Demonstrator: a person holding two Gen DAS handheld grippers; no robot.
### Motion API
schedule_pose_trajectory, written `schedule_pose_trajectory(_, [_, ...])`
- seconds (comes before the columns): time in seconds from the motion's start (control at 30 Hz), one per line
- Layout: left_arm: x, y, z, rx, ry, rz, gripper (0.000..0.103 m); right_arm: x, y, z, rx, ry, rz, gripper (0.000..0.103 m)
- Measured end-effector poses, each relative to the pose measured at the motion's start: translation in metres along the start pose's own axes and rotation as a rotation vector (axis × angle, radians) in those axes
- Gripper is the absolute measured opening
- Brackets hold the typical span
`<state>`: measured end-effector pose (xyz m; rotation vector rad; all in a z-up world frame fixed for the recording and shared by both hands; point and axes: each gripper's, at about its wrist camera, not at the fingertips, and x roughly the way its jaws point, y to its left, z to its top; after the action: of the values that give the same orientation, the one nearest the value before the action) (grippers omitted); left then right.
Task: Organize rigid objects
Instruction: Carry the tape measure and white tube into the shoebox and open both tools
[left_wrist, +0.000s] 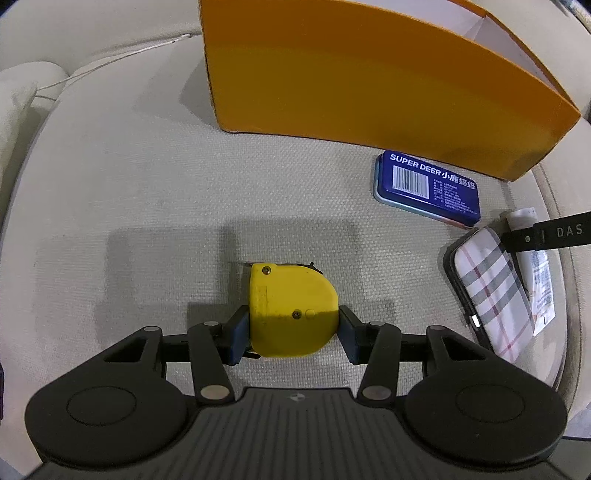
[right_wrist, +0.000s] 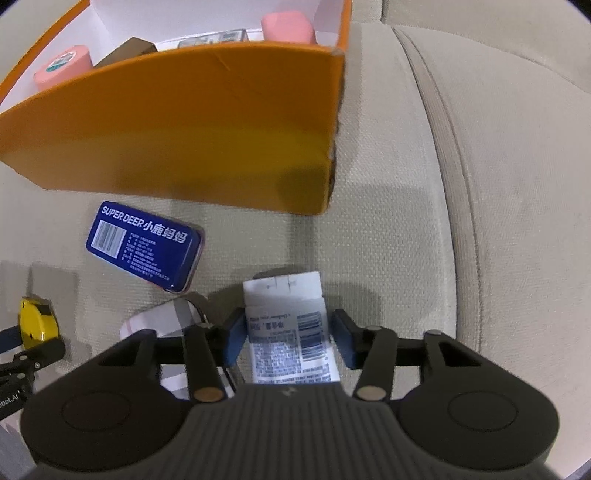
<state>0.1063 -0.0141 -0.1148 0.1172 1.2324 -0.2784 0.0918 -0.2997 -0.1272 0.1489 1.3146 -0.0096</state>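
Cushion fabric (left_wrist: 155, 177), pale beige and woven, spreads under everything we see, with a seat seam curving up the right wrist view at three o'clock. Next in size is the orange box (left_wrist: 369, 92), standing at twelve o'clock in the left wrist view and at eleven o'clock in the right wrist view, where we look over its wall at two pink items, a brown carton and a clear-wrapped pack against its white lining. Our left gripper (left_wrist: 293, 328) fills the bottom of its own view, its blue pads pressed against both sides of the yellow tape measure (left_wrist: 291, 310), which sits at centre on the cushion. Our right gripper (right_wrist: 288, 336) straddles the white tube (right_wrist: 290, 332), whose printed label faces up; the left pad meets the tube's edge, while the right pad shows a thin gap, so we cannot tell whether it grips. The plaid case (left_wrist: 491, 291) lies at three o'clock in the left wrist view, just beside the tube. The blue tin (left_wrist: 428, 188), lettered SUPER DEER with a barcode, lies at two o'clock, near the box's front wall and apart from the plaid case.
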Motion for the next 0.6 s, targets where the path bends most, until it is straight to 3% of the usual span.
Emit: schedule_pose_trajectory(0.6, [-0.051,0.004,-0.005,-0.031,-0.109,-0.021,0.056,-0.067,-0.008,-0.008,0.020,-0.100,0.062,0.047])
